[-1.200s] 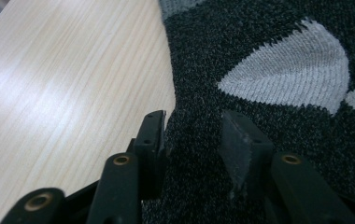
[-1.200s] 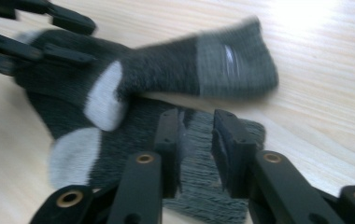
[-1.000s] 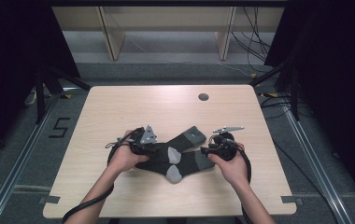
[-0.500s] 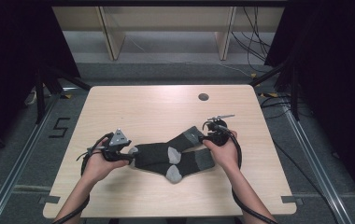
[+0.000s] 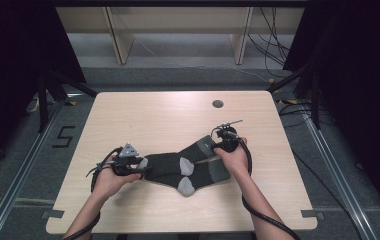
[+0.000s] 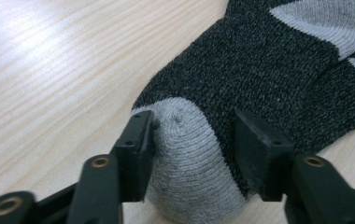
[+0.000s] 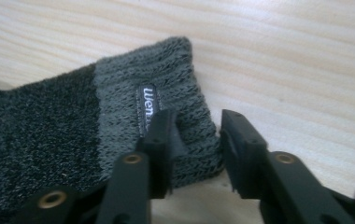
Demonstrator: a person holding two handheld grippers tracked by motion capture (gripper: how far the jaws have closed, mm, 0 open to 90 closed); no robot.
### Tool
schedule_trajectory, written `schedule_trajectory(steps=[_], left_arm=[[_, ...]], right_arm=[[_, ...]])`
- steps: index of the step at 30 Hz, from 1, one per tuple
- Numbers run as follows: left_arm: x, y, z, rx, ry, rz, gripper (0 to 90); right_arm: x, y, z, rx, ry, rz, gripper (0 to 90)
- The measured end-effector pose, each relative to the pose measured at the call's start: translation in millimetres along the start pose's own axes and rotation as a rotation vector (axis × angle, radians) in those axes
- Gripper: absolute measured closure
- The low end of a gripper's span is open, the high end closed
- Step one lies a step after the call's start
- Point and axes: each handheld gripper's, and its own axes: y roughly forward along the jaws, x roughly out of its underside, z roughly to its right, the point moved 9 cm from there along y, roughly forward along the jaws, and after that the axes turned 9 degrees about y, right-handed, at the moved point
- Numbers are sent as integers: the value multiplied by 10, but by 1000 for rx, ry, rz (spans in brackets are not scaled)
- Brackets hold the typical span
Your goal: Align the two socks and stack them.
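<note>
Two dark grey socks [image 5: 198, 159] with light grey heels and toes lie crossed on the wooden table [image 5: 168, 115]. My left gripper [image 5: 139, 164] is at their left end. Its jaws have just been closing, and the pads now squeeze the upper sock's light grey toe [image 6: 189, 154], which bulges between them. My right gripper [image 5: 214, 145] is at that sock's far right end. Its jaws have also just been closing, and they pinch the ribbed grey cuff [image 7: 185, 93] beside its small label [image 7: 146, 107]. Both grippers sit low on the tabletop.
A round cable hole [image 5: 217, 104] lies in the table's far right part. Cables trail from both grippers over the near edge. Wooden shelf legs [image 5: 117, 35] stand beyond the table, and rails run along the floor on both sides.
My left gripper has slid left from over the socks to their toe end and sunk. My right gripper has shifted a little left and farther away, to the cuff. Both pairs of jaws have narrowed.
</note>
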Motion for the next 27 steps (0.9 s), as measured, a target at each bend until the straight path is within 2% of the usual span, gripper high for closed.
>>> schedule_trajectory(steps=[1, 2, 3, 5, 6, 7, 8, 9, 13, 14, 15, 19, 26, 27], left_arm=[[3, 2, 4, -2, 1, -4, 512], [3, 10, 7, -9, 2, 0, 530], [13, 11, 15, -21, 38, -14, 565], [14, 12, 16, -26, 44, -17, 582], [17, 9, 12, -34, 55, -20, 597], [15, 16, 20, -45, 49, -12, 620], [17, 16, 25, -52, 68, -13, 641], [21, 13, 38, -54, 73, -13, 663], [10, 4, 42, -58, 71, -9, 716], [8, -9, 34, -55, 85, -17, 726], [0, -14, 33, -54, 81, -16, 745], [-75, -69, 28, -54, 70, 19, 761], [-265, -205, 12, -78, 73, 86, 760], [-289, -231, 13, -80, 77, 92, 760]], right_arm=[[18, 2, -22, -33, 16, -14, 709], [24, -1, -27, -35, 27, -17, 738], [-4, 14, 11, -25, 2, 5, 773], [0, 2, -4, -35, 0, 4, 789], [2, -5, -12, -30, 6, 4, 804], [-7, -9, 25, 9, -14, 10, 817], [12, -25, 1, 12, 14, -3, 827], [0, -20, 18, 12, -7, 11, 832], [4, -30, 4, 4, 1, 23, 841], [-3, -30, 5, 3, -5, 33, 843], [7, -57, -2, 6, -6, 24, 846], [-28, -122, -9, -4, -27, 53, 852], [-70, -271, -58, -20, -18, 75, 855], [-83, -305, -47, -15, -45, 84, 854]])
